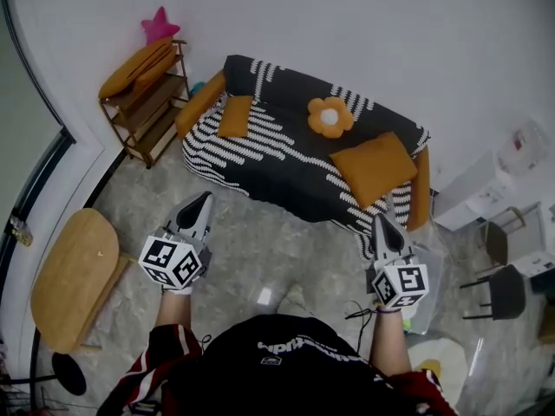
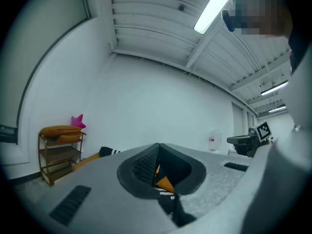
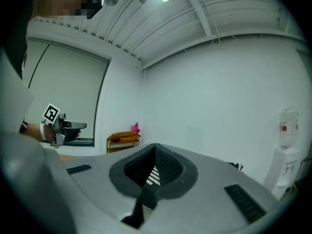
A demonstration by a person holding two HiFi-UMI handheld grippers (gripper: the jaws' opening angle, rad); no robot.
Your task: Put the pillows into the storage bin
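Note:
A large orange pillow [image 1: 373,167] lies on the right of the black-and-white striped sofa [image 1: 286,167]. A small orange pillow [image 1: 235,115] leans at its left, and a flower-shaped pillow [image 1: 329,116] rests on the backrest. Another orange pillow [image 1: 137,68] lies on top of the wooden shelf [image 1: 147,111], under a pink star [image 1: 159,26]. My left gripper [image 1: 203,201] and right gripper [image 1: 382,224] hover over the floor in front of the sofa, both shut and empty. A clear bin [image 1: 429,271] seems to stand just right of the right gripper. The left gripper [image 2: 158,145] and the right gripper [image 3: 155,147] both show closed jaws in their own views.
A round wooden table [image 1: 74,276] stands at the left by the glass door. White cabinets [image 1: 473,193] and dark chairs [image 1: 503,289] fill the right side. Orange bolsters [image 1: 199,102] sit on the sofa's ends. Grey stone floor [image 1: 277,250] lies between me and the sofa.

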